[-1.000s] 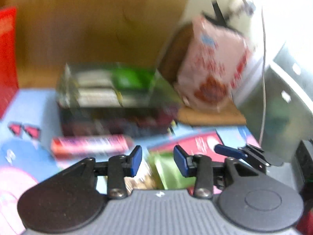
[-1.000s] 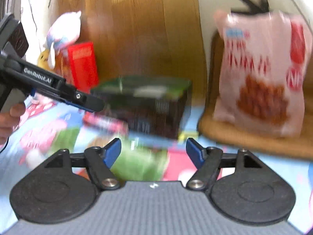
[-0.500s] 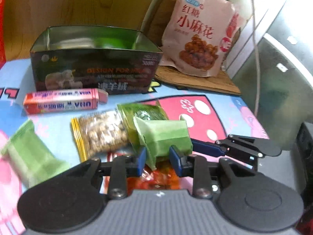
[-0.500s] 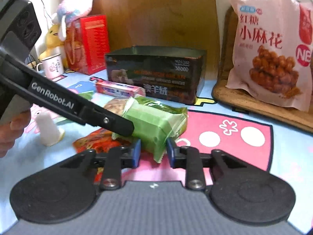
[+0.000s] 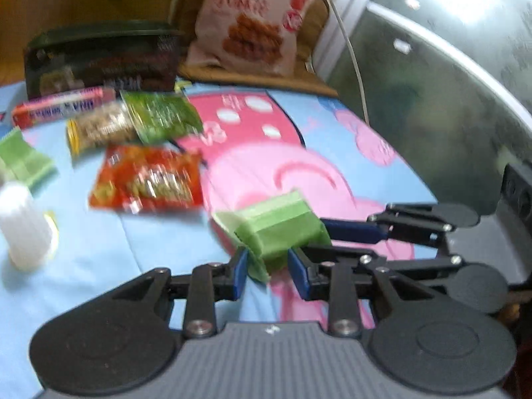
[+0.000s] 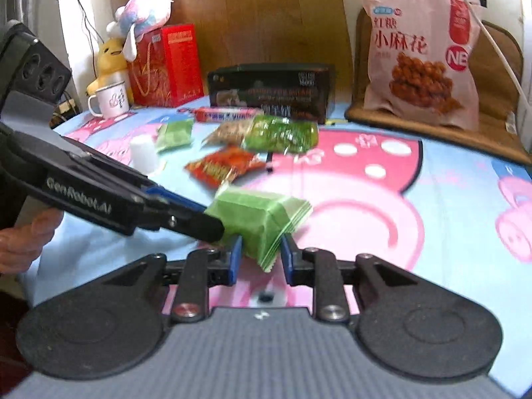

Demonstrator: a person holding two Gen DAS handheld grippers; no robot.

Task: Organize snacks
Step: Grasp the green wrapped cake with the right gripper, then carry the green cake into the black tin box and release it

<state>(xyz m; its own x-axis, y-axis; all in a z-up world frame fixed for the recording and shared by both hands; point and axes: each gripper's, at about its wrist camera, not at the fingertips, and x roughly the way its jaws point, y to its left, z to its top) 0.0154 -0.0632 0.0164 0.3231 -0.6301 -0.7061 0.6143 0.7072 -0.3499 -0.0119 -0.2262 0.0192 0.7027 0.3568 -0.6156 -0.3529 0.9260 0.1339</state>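
Note:
Both grippers pinch one light green snack packet (image 5: 279, 229), held above the cartoon tablecloth; it also shows in the right wrist view (image 6: 256, 216). My left gripper (image 5: 267, 272) is shut on one end, my right gripper (image 6: 259, 259) on the other. The dark open tin box (image 6: 271, 91) stands at the back. In front of it lie a pink candy stick (image 6: 226, 113), a nut packet (image 6: 229, 131), a dark green packet (image 6: 282, 133), a red packet (image 6: 222, 164) and another light green packet (image 6: 174, 134).
A big pink snack bag (image 6: 422, 60) leans on a chair at the back right. A red gift bag (image 6: 166, 66), plush toys (image 6: 139, 16) and a mug (image 6: 109, 101) stand back left. A small white bottle (image 6: 144, 153) stands on the cloth. A metal cabinet (image 5: 449, 99) is at the right.
Both grippers closed on the light green packet and have lifted it back toward me, away from the pile and the tin box.

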